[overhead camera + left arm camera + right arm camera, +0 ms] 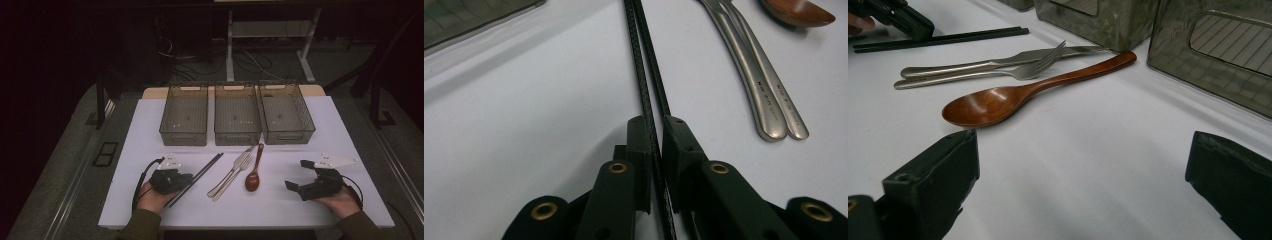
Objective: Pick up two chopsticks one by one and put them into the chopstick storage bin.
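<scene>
- My left gripper [655,135] has its jaws drawn almost together on the black chopsticks [646,75]. At least one stick runs up the narrow gap between the pads and looks pinched; whether both are caught I cannot tell.
- The chopsticks [197,178] lie flat on the white table [280,205], slanting from my left hand [150,197] up toward the three grey bins [236,120], left of the fork [235,172] and the knife lying with it.
- My right gripper [300,175] sits over bare table at the right, jaws wide apart and holding nothing. The wooden spoon [1013,97] lies just beyond its tips.
- Handling, as I judge it: the sticks are thin, stiff and light, with a woven-looking surface (so perhaps less slick than the steel cutlery). Weight is no worry; rolling is.
- The hold sits near the lower end, so the long free part will want to droop or swing on lifting. A grip nearer the middle would balance better.
- Two slim rods side by side can scissor apart, so I'd check that both come up together before carrying them to a bin.
</scene>
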`<state>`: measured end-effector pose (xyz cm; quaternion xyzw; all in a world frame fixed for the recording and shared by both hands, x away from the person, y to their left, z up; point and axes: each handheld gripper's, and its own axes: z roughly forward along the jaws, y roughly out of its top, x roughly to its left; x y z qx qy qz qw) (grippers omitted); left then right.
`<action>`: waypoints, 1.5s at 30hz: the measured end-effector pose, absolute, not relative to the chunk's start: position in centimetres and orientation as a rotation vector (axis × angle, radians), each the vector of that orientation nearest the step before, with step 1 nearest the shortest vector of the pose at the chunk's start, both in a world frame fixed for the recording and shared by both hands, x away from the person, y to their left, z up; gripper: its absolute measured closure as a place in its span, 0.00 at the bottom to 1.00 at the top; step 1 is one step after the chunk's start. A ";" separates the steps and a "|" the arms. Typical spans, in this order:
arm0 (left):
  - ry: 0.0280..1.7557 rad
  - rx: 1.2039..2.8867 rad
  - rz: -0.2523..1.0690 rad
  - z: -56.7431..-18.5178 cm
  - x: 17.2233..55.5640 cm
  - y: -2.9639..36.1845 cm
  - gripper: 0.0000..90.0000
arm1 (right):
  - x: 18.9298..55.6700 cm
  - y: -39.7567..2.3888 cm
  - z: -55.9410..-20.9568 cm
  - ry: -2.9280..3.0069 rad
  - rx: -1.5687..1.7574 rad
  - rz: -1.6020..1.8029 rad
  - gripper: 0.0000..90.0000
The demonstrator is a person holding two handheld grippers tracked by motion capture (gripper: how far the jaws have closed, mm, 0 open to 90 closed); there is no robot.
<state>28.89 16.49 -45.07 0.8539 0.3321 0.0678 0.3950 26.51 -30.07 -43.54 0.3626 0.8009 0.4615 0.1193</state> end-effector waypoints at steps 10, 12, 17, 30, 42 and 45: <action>0.851 2.163 0.193 -45.2 28.8 16.5 0.94 | 26.5 -30.1 -43.5 2.340 1.058 1.349 0.00; 0.853 2.170 0.203 -45.2 28.7 16.4 0.94 | 26.5 -30.1 -43.5 2.340 1.058 1.349 0.00; 0.877 2.147 0.194 -45.3 28.7 16.5 0.95 | 26.5 -30.1 -43.5 2.337 1.057 1.351 0.00; 0.899 2.102 0.229 -44.2 28.8 17.1 0.95 | 26.5 -30.1 -43.5 2.339 1.057 1.351 0.00; 0.848 2.102 0.196 -42.5 28.5 16.9 0.95 | 26.5 -30.1 -43.5 2.337 1.058 1.356 0.00; 0.834 2.105 0.193 -41.9 28.4 16.7 0.95 | 26.5 -30.1 -43.5 2.343 1.054 1.354 0.00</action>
